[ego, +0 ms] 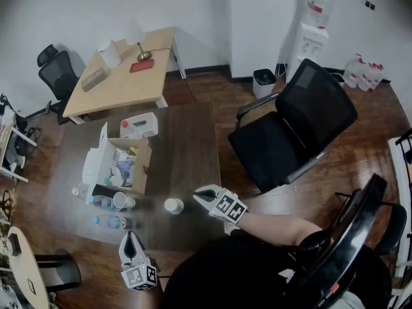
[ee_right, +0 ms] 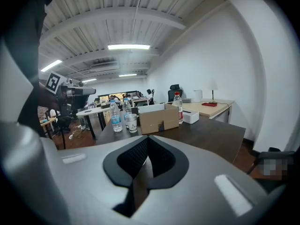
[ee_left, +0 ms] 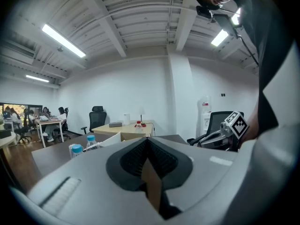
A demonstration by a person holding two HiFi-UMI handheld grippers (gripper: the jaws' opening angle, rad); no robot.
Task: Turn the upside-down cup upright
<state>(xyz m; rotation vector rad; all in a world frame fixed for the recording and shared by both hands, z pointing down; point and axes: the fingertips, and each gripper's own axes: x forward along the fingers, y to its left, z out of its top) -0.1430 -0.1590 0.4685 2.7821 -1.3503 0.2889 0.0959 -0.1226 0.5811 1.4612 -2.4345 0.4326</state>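
Left gripper (ego: pixel 131 238): clenched and empty, hovering at the table's near edge.
Right gripper (ego: pixel 199 194): jaws pressed together, holding nothing, tips just beside the cup.
Paper cup (ego: pixel 173 205): white, alone on the tabletop near its front edge; which end faced up could not be told.
Table (ego: pixel 187 140): dark brown, its right half bare.
Left of table: water bottles (ego: pixel 108 221) and a stack of paper cups (ego: pixel 122 201), then an open cardboard box (ego: pixel 125 166).
Right of table: a black office chair (ego: pixel 296 127) on a wooden floor (ego: pixel 212 89).
Far room: a pale wooden desk (ego: pixel 122 82), a waste bin (ego: pixel 264 81), a water dispenser (ego: pixel 313 28), and white walls.
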